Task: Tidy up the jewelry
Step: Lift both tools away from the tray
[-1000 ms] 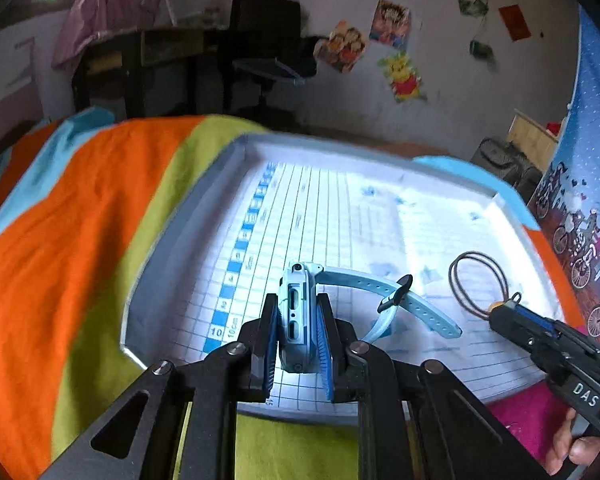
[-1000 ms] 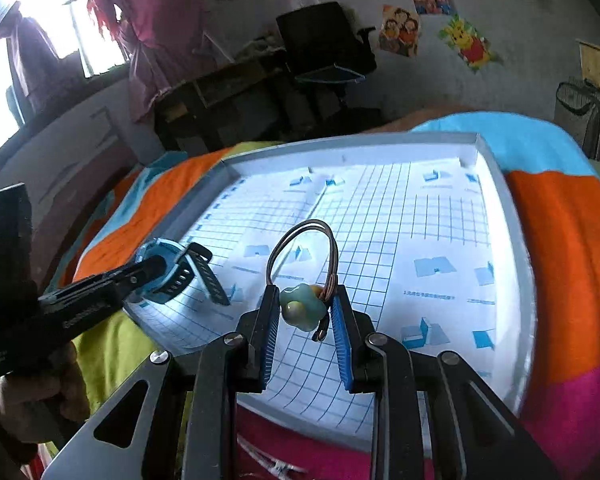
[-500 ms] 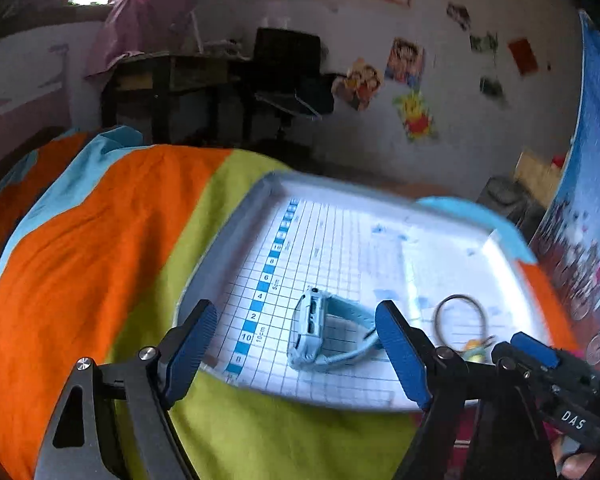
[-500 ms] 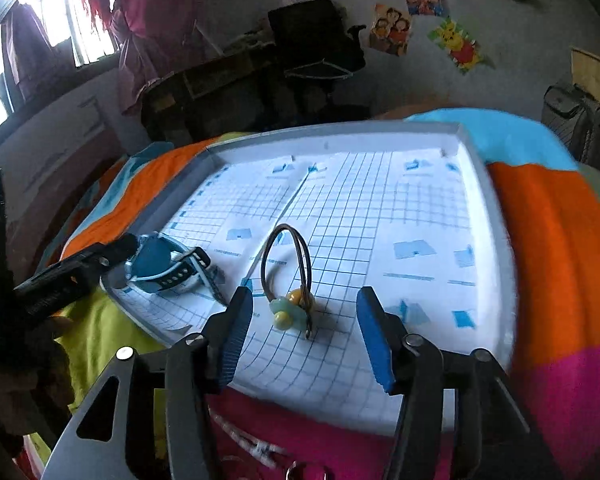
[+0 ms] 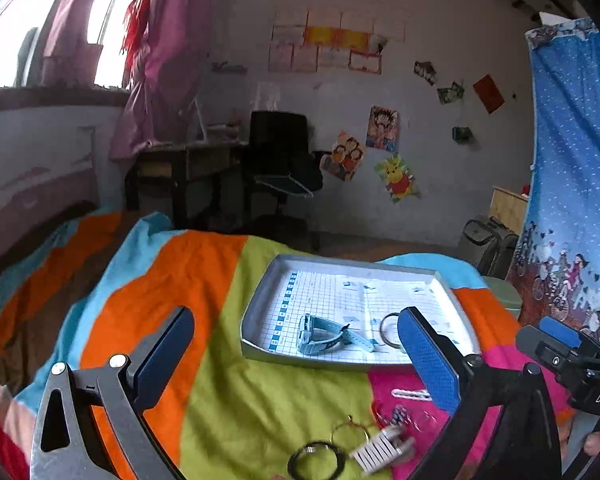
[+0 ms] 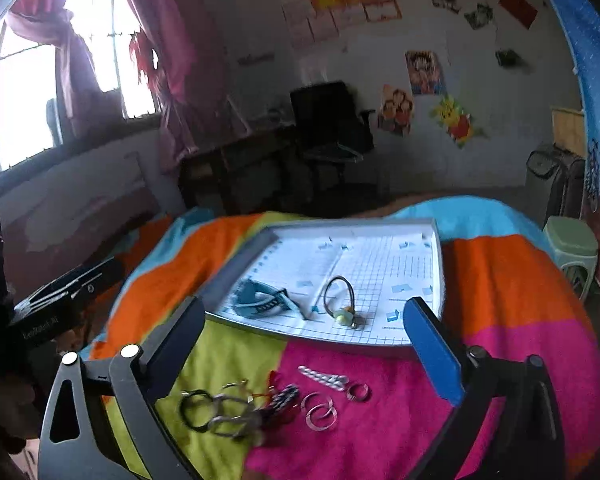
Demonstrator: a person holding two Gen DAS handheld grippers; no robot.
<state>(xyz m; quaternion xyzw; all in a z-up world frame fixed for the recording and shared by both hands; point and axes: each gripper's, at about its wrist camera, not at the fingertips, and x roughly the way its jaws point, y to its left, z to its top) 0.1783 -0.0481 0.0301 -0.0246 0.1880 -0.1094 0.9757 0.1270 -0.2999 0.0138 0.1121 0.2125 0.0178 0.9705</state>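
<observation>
Both tongs have just been opening, and now stand spread wide with nothing between the pads. Left gripper (image 5: 296, 360) a second ago pinched the blue watch (image 5: 324, 334); right gripper (image 6: 304, 340) pinched the hair tie with the green charm (image 6: 342, 300). Both are released now and both tongs have backed up and away from the tray (image 5: 256, 320).

What that means for us: two pieces are placed. Watch lies on its side in the tray's near-left part, strap trailing right. Hair tie lies just beside it to the right, loop flat on the grid paper, charm toward the near rim. The two are close together; from the right wrist view they look apart, but only just.

Neither tong touches anything. In the left view the right gripper shows at the right edge, clear of the tray.

Outward from the jaws: the rest of the jewelry is on the striped blanket (image 6: 520, 300), near side of the tray. We see a dark ring (image 6: 196, 406), silver hoops (image 6: 320, 410), a small ring (image 6: 358, 392), a pale beaded clip (image 6: 324, 376) and a tangle of chain or cord, which is too blurred to sort out.

Our read: next picks come from that pile; it's cluttered, so grabbing a single item looks fiddly.
</observation>
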